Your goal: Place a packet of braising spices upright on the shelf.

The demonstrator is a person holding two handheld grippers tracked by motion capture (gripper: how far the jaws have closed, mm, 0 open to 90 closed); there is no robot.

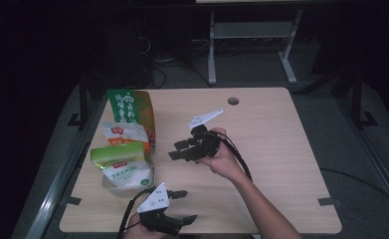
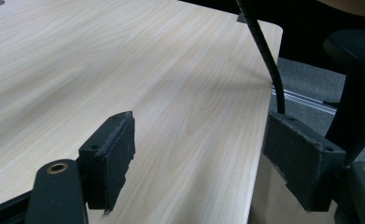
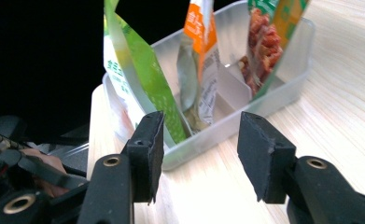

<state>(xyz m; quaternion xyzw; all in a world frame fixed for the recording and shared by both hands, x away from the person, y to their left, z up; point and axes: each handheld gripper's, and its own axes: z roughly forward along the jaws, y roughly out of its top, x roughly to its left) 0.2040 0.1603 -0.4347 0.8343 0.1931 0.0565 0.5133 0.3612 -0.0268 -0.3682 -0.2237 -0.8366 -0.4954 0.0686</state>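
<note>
Your right gripper (image 1: 178, 150) faces the clear tray (image 3: 283, 88) of snack pouches (image 3: 145, 74) at the worktop's (image 1: 261, 129) left, jaws apart and empty like your left gripper's (image 1: 184, 205), nothing lifted out yet.

A divided bin (image 1: 113, 183) sits at the left edge of the table (image 1: 271, 149), holding three pouches in a near-to-far row: one (image 1: 122, 167) nearest, a second (image 1: 124, 135) behind it, a third (image 1: 131, 112) farthest. The right gripper (image 1: 177, 149) hangs just right of the bin, mid-table, jaws facing it. The left gripper (image 1: 184, 205) sits at the near edge, in front of the bin.
</note>
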